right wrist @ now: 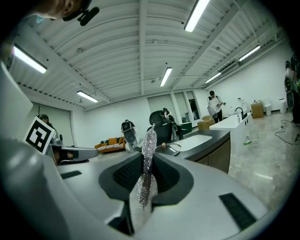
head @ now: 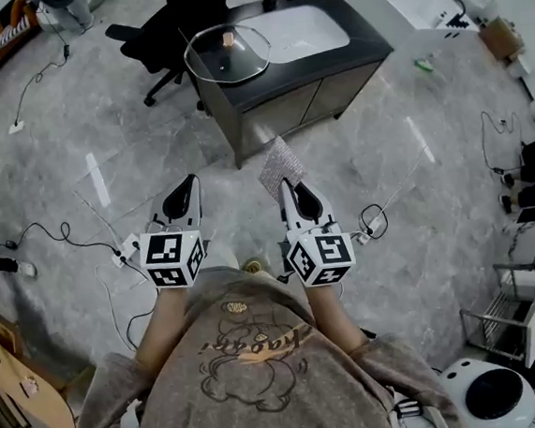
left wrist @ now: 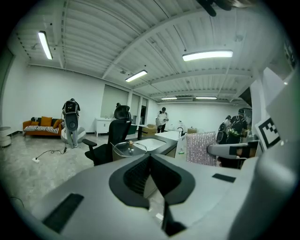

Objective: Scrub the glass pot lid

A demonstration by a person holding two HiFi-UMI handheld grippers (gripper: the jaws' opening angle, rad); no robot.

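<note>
While held forward side by side, left tongs sit closed empty and right tongs pinch a sparkly cloth.

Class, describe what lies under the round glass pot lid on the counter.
Through the round glass pot lid the dark grey countertop shows. Nothing else is visible beneath; the inside of the cabinet is hidden.
</note>
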